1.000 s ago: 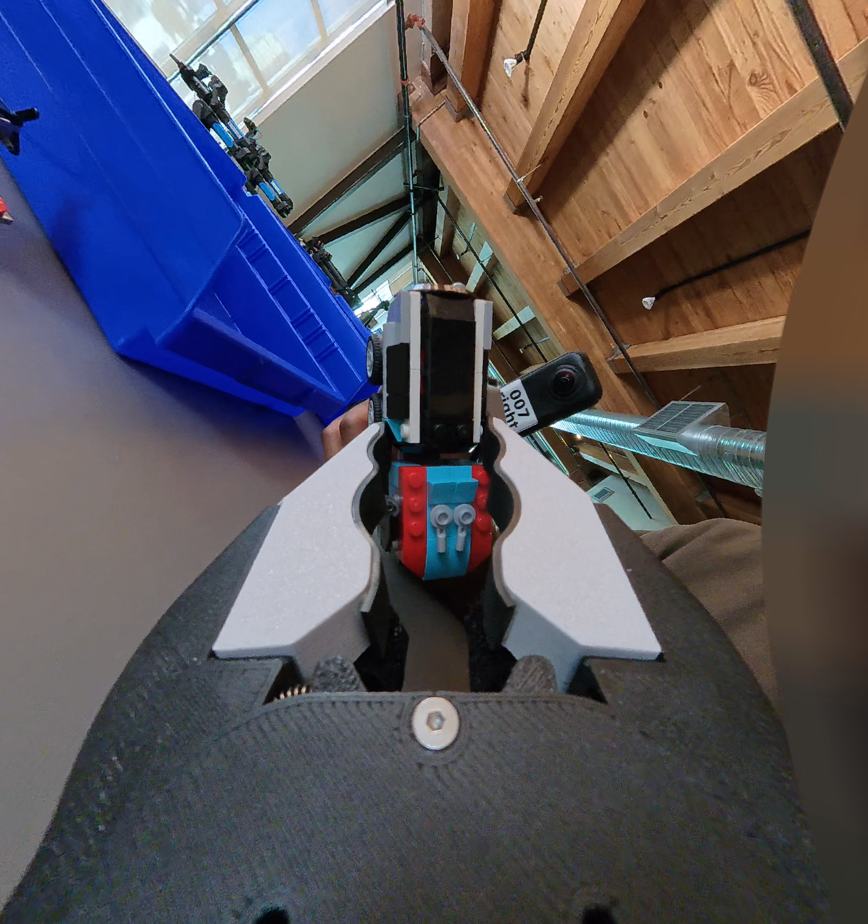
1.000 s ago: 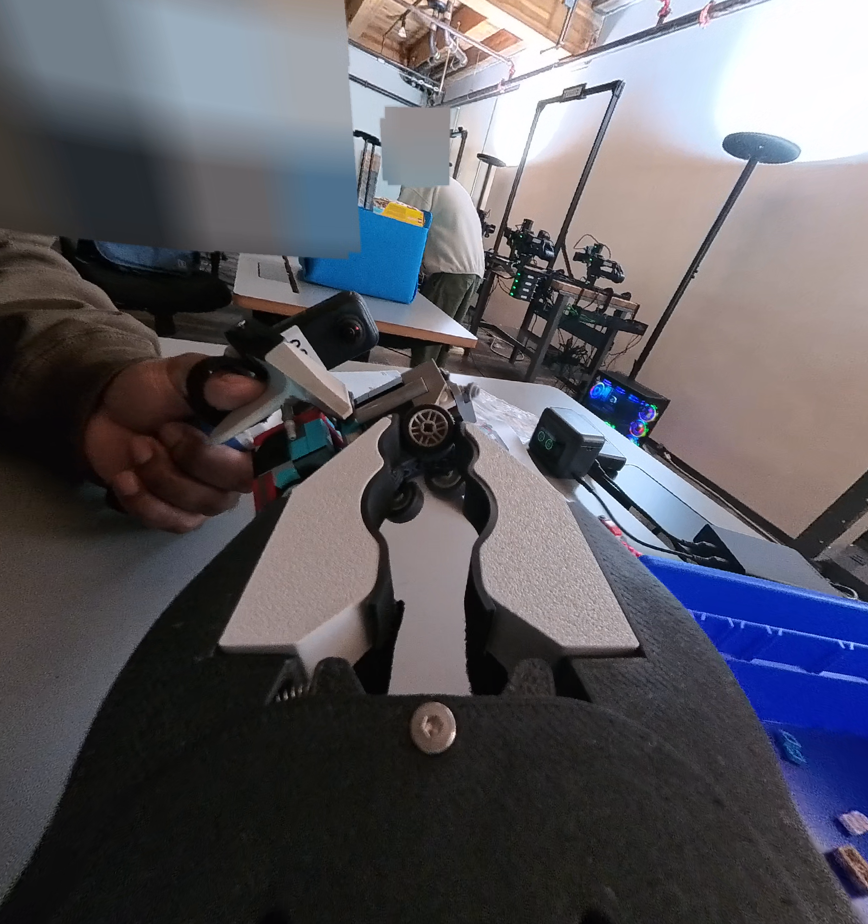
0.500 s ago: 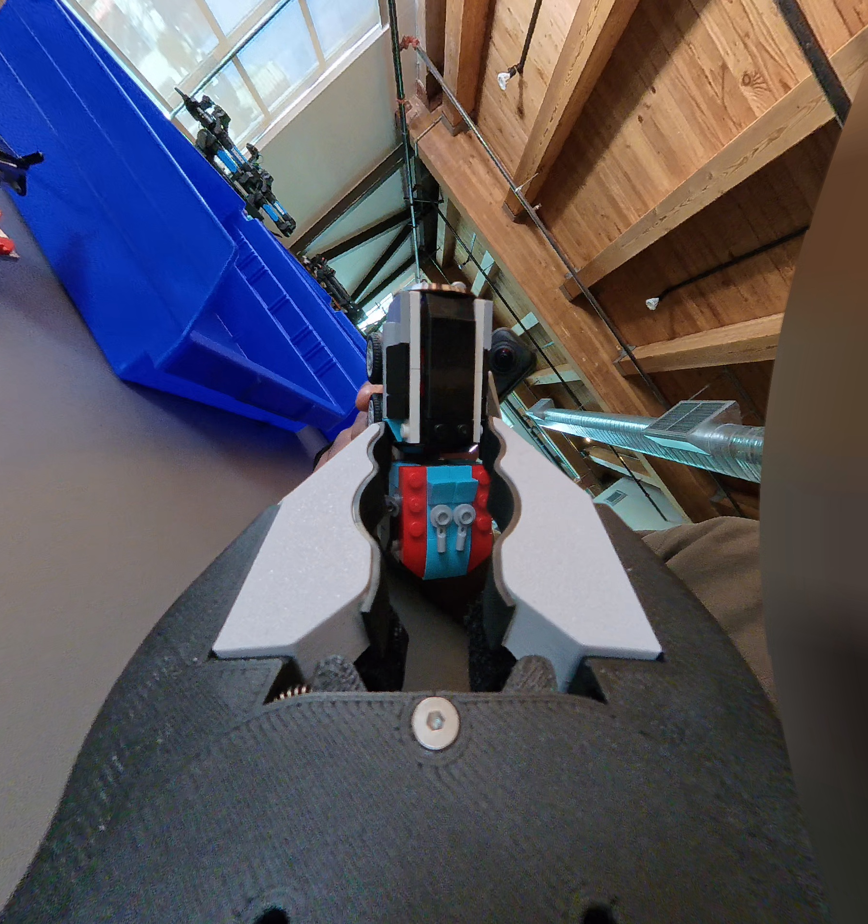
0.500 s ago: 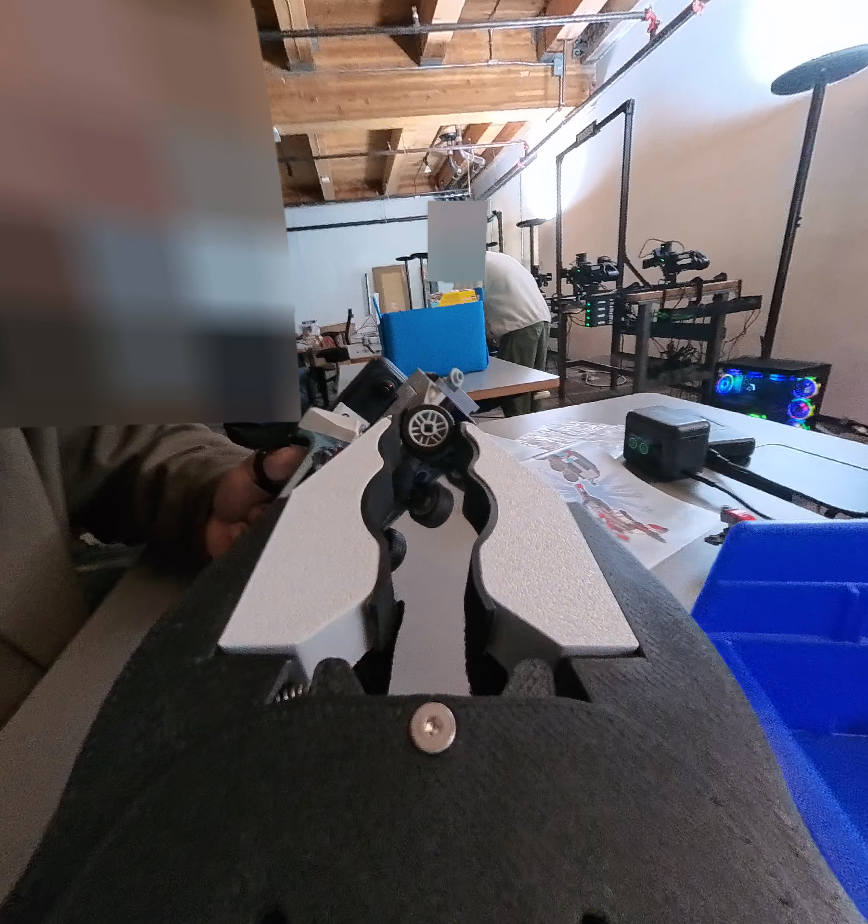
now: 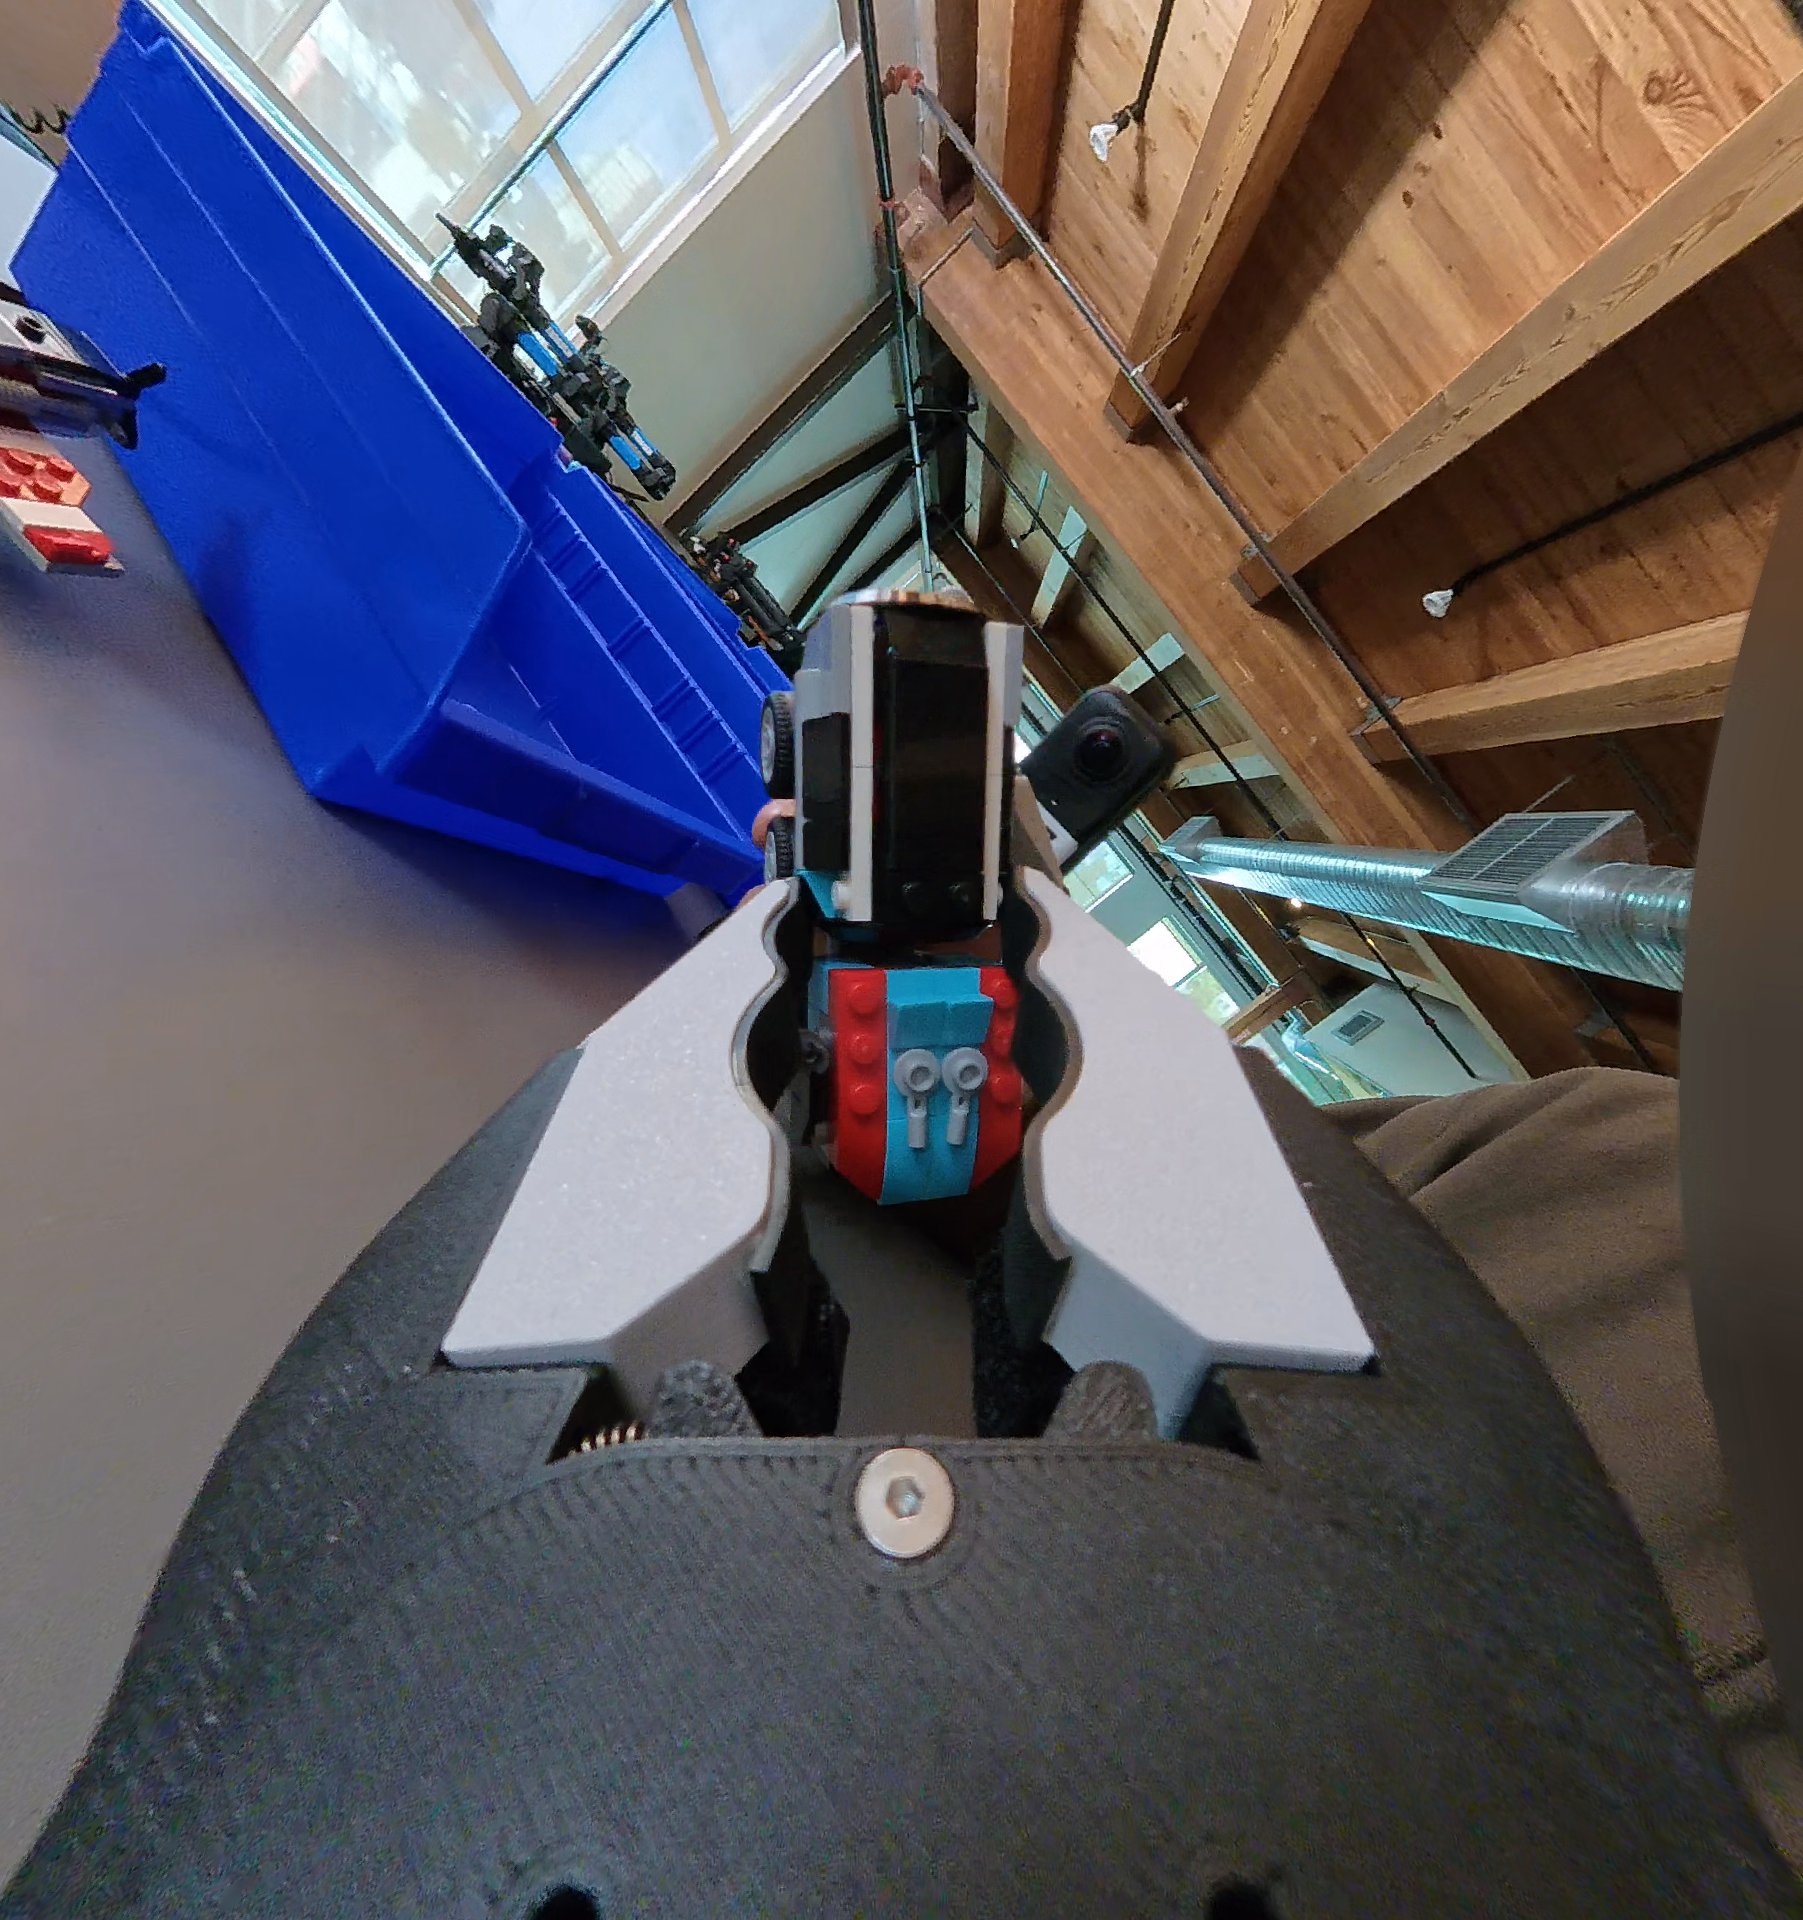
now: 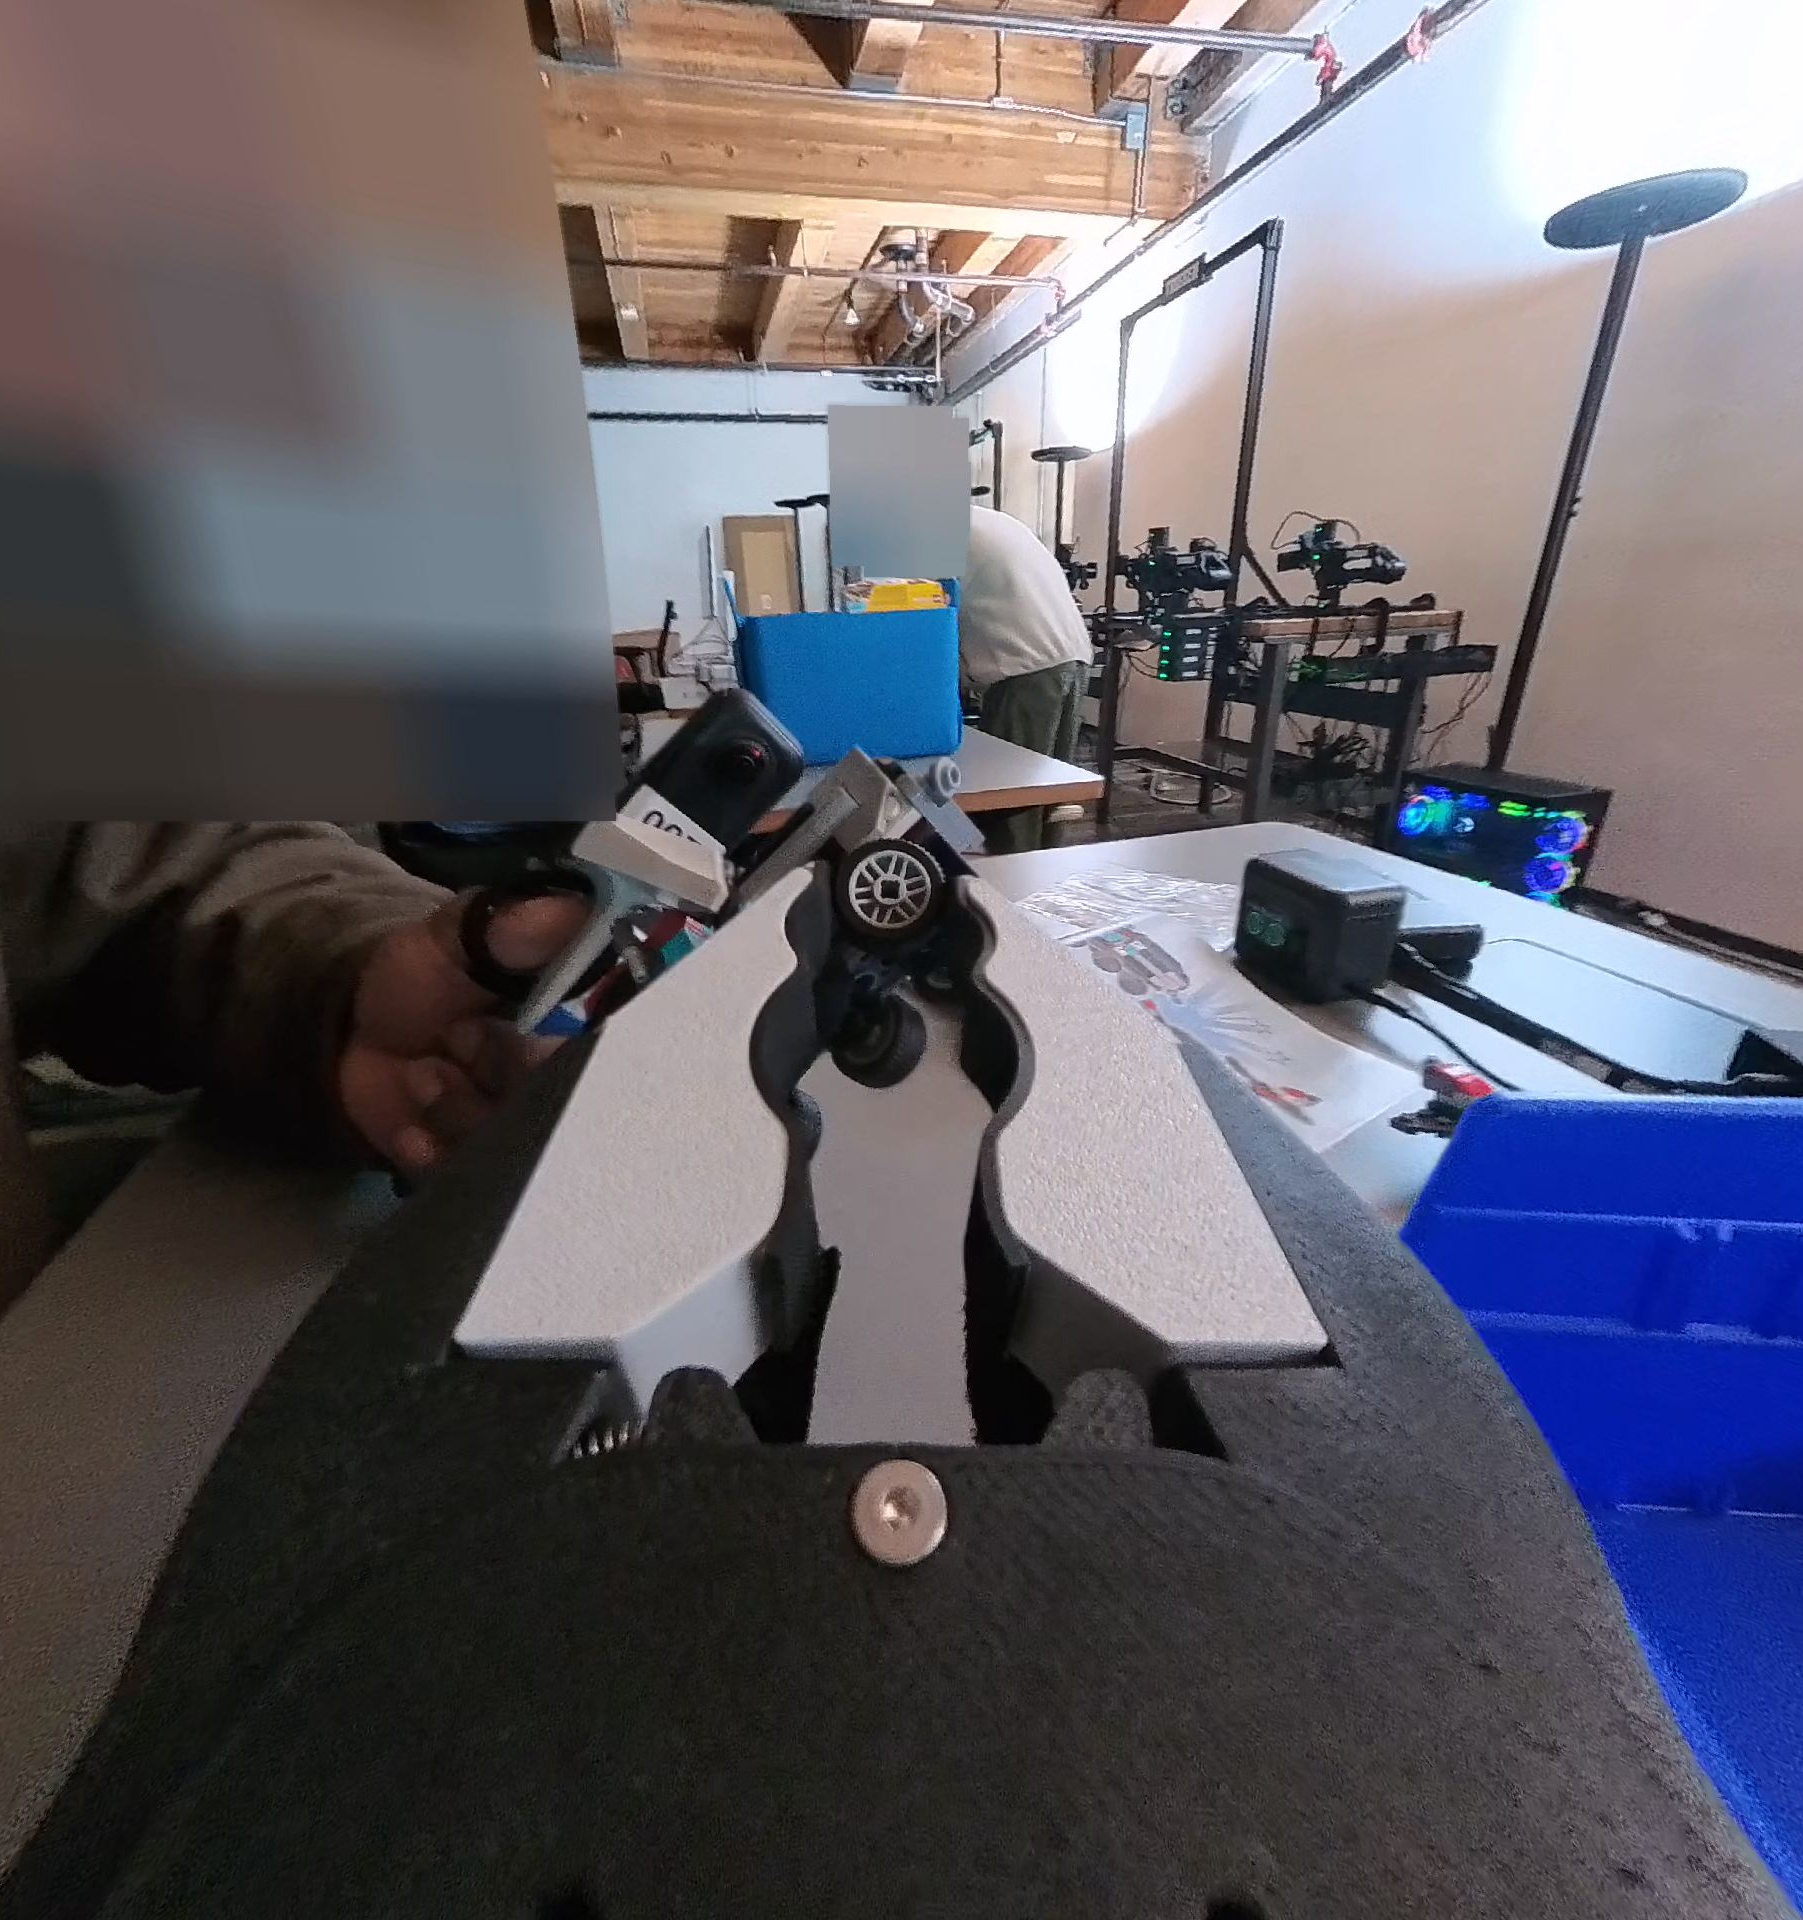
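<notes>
Your left gripper (image 5: 902, 914) clamps the red, teal and black brick-built toy car (image 5: 912, 831), your right gripper (image 6: 892, 904) clamps its wheeled end (image 6: 889, 891), and the blue plastic bin (image 5: 357, 499) sits on the table (image 5: 149, 987) to the car's left.

Wooden beam ceiling (image 5: 1448, 260), tall windows (image 5: 523, 114), white walls (image 6: 1396, 416), grey tables (image 6: 1603, 987).

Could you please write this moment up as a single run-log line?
left tool: shut on brick toy car | right tool: shut on its wheel end | blue bin beside
</notes>
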{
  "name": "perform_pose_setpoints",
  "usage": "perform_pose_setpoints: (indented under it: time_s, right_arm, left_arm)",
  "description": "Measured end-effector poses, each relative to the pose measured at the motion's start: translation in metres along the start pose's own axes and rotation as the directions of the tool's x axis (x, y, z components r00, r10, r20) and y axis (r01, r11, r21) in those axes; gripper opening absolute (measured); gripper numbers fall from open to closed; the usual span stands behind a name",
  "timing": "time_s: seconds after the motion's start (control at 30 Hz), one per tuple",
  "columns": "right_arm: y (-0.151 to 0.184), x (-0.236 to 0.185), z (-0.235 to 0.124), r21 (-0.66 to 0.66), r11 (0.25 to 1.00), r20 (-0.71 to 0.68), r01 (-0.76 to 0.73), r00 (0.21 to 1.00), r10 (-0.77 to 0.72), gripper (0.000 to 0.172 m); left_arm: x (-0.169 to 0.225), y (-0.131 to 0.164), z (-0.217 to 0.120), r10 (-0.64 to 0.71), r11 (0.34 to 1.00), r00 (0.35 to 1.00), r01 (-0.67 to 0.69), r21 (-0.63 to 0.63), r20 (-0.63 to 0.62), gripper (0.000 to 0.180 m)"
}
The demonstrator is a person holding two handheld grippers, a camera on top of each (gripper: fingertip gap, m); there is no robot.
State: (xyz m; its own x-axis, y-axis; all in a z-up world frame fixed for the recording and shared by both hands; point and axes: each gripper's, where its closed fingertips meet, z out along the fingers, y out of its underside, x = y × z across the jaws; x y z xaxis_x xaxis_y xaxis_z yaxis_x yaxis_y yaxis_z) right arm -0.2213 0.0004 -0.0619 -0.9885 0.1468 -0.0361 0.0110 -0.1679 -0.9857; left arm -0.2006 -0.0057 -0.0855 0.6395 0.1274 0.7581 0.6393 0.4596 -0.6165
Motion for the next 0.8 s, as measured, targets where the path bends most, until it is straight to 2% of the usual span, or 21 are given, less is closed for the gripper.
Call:
perform_pose_setpoints:
  time_s: [0.23,0.43,0.8]
  right_arm:
    - [0.004,0.002,0.0,-0.065,0.973,-0.076,0.221,0.971,-0.226,0.023]
    - [0.006,0.002,0.0,-0.107,0.947,-0.089,0.303,0.946,-0.313,0.023]
    - [0.016,0.009,-0.001,-0.274,0.872,-0.091,0.405,0.892,-0.442,0.022]
  left_arm:
    - [-0.002,0.001,-0.001,0.027,1.0,0.999,-0.027,-0.001,0.033,0.037]
    - [-0.003,0.001,-0.001,0.091,0.996,0.994,-0.09,-0.016,0.068,0.037]
    - [-0.013,0.006,-0.001,0.19,0.981,0.972,-0.182,-0.069,0.14,0.036]
